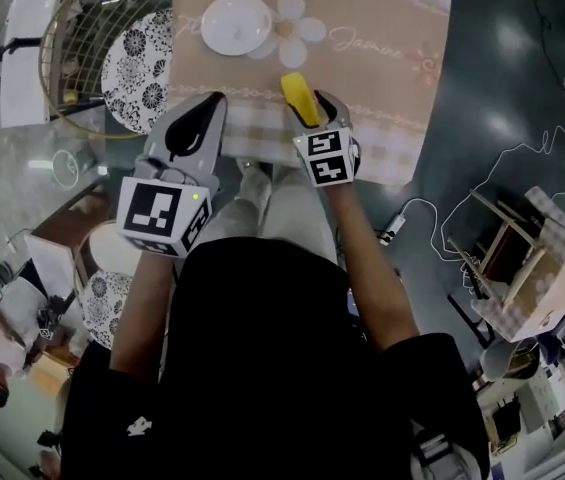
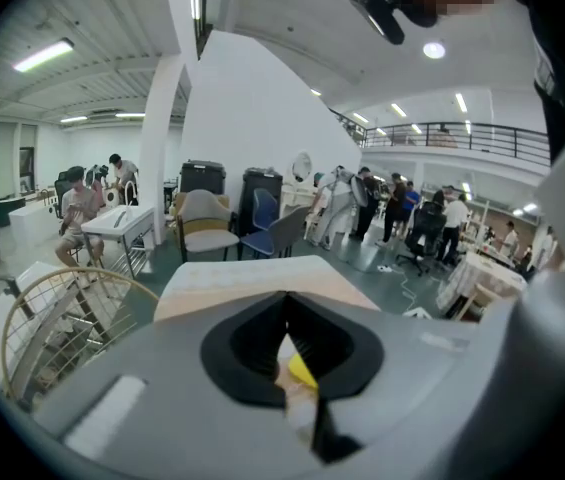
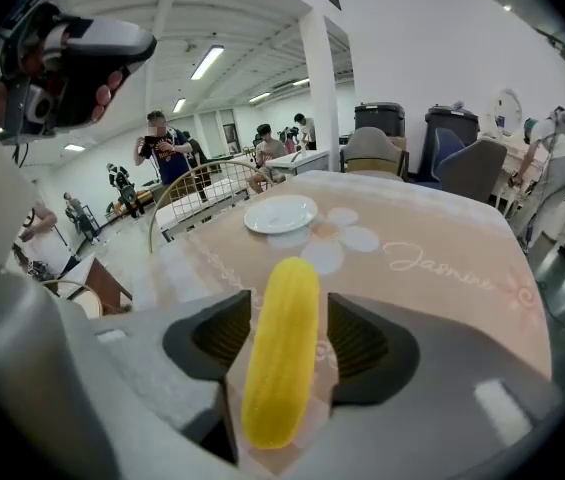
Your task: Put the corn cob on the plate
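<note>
Head view: left gripper (image 1: 212,106), jaws closed and empty, at the tablecloth's (image 1: 392,68) near edge, just left of the right gripper (image 1: 310,103); a wire frame (image 1: 77,38) stands far left. Right gripper view: parted jaws flank the corn cob (image 3: 280,353) without pressing; a printed flower (image 3: 347,240) lies between it and the far plate (image 3: 280,214).

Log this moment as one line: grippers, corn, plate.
right gripper: open around corn cob | corn cob: on tablecloth, ungripped | left gripper: shut, empty | plate: empty

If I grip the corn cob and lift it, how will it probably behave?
The corn cob looks smooth and rounded, so it may roll on the tablecloth or slip when squeezed. Its straight shape suggests that it is stiff.
</note>
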The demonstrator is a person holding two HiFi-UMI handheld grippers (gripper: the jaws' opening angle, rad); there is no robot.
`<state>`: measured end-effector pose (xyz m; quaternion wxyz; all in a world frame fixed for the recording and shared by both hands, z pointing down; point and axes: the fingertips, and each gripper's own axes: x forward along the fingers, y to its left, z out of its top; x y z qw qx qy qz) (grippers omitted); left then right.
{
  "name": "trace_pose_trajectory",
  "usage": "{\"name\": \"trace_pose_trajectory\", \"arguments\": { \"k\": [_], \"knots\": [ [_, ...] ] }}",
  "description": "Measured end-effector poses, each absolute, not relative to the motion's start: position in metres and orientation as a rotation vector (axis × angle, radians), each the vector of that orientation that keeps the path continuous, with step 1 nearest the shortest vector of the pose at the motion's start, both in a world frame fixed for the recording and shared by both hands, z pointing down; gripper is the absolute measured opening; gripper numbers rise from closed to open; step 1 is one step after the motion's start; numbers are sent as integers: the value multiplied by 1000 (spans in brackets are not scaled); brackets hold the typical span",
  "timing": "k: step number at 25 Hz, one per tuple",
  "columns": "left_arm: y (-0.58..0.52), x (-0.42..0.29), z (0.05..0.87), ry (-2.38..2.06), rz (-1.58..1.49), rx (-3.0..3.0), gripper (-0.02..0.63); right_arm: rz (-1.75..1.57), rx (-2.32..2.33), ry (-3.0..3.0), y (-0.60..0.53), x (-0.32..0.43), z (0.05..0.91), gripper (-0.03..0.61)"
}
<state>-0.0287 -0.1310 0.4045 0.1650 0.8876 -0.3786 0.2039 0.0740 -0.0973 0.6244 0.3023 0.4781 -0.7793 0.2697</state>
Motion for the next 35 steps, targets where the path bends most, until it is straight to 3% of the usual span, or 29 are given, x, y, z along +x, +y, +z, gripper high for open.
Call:
{"name": "trace_pose_trajectory", "arguments": {
  "k": [17,35],
  "knots": [
    [-121,-46,416,-1121,657,2479,6,690,1237,-1969,-101,68,671,262],
    [-120,-54,430,-1131,642,2413,6,624,1285,-1969,-101,68,672,255]
  ]
}}
